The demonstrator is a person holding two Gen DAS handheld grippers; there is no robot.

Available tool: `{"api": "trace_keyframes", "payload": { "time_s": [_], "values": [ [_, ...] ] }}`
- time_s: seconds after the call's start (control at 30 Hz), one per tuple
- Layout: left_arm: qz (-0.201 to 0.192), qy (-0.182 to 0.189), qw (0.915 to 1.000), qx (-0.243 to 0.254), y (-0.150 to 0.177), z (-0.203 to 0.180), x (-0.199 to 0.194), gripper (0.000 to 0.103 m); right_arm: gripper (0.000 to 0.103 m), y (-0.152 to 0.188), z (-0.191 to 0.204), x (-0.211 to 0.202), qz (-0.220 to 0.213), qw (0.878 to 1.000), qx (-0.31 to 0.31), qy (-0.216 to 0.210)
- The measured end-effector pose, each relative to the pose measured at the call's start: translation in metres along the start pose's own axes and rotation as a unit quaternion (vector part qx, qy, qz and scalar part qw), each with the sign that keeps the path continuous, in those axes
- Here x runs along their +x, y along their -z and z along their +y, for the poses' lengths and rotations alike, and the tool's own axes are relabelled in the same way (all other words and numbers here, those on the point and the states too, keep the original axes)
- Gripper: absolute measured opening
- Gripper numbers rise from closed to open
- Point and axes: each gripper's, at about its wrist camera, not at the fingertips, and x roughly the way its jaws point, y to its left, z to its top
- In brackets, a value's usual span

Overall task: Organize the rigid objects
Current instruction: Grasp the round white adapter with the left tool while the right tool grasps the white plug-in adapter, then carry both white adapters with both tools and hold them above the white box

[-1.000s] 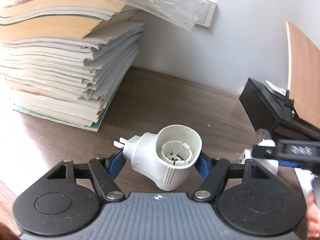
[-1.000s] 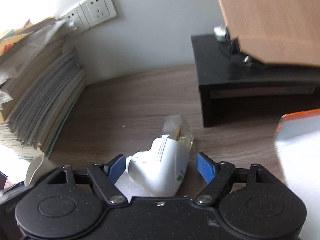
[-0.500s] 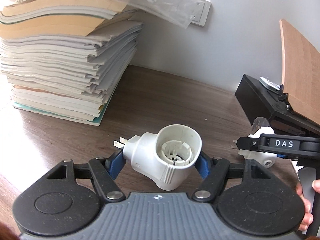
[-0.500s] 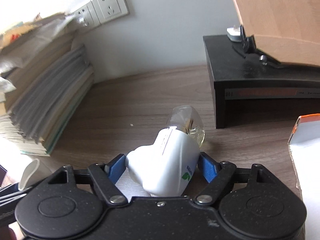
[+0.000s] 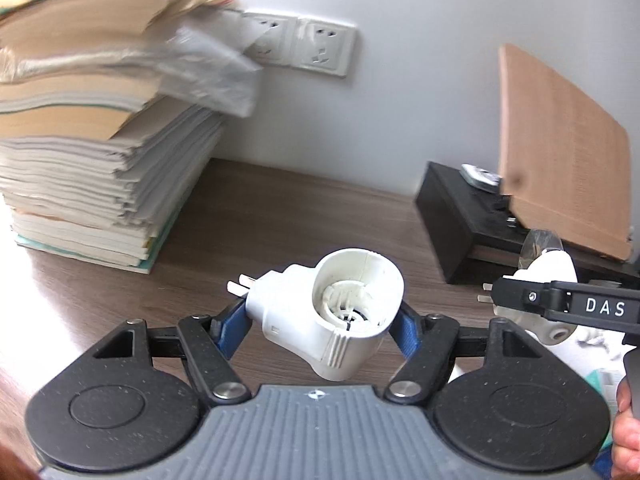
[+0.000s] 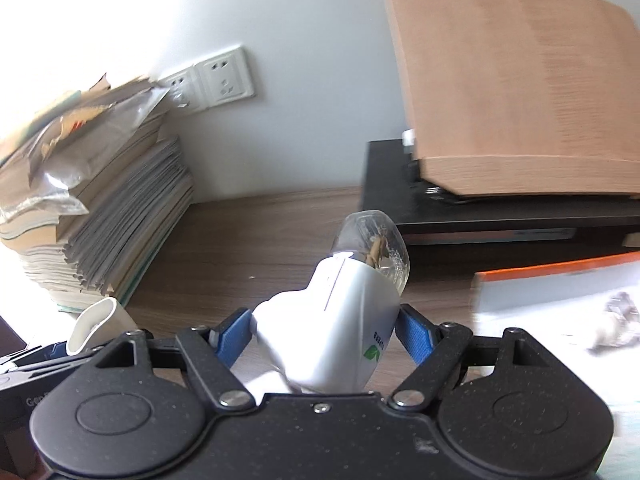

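Pinching a white plug-in socket between its blue pads, the left gripper held it clear above the brown desk, prongs pointing left, hollow mouth facing the wall. The right gripper stood spread wide yet clamped on a second white plug, its clear bottle sticking up toward the black stand. A paper stack sat at the left, below the wall outlets.
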Motion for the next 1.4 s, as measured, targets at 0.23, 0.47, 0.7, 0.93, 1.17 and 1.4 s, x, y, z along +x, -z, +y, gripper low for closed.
{"api": "trace_keyframes", "payload": {
  "time_s": [0.23,0.47,0.7,0.93,1.17,1.4],
  "values": [
    [0.005,0.027,0.9995,0.014,0.007,-0.057,-0.016,0.073,0.093,0.008,-0.050,-0.052,-0.015,0.999,0.016,0.027],
    [0.005,0.050,0.9980,0.038,0.019,-0.128,-0.033,0.073,0.093,0.019,-0.109,-0.102,-0.029,0.998,0.031,0.050],
    [0.008,0.070,0.9958,0.059,0.033,-0.198,-0.046,0.073,0.093,0.026,-0.169,-0.151,-0.045,0.996,0.040,0.070],
    [0.005,0.075,0.9945,0.073,0.041,-0.248,-0.049,0.073,0.093,0.029,-0.216,-0.185,-0.060,0.994,0.047,0.076],
    [-0.004,0.067,0.9945,0.080,0.043,-0.278,-0.052,0.073,0.093,0.028,-0.239,-0.204,-0.073,0.994,0.044,0.064],
    [-0.011,0.059,0.9945,0.085,0.043,-0.290,-0.059,0.073,0.093,0.025,-0.247,-0.211,-0.080,0.995,0.037,0.050]
  ]
}}
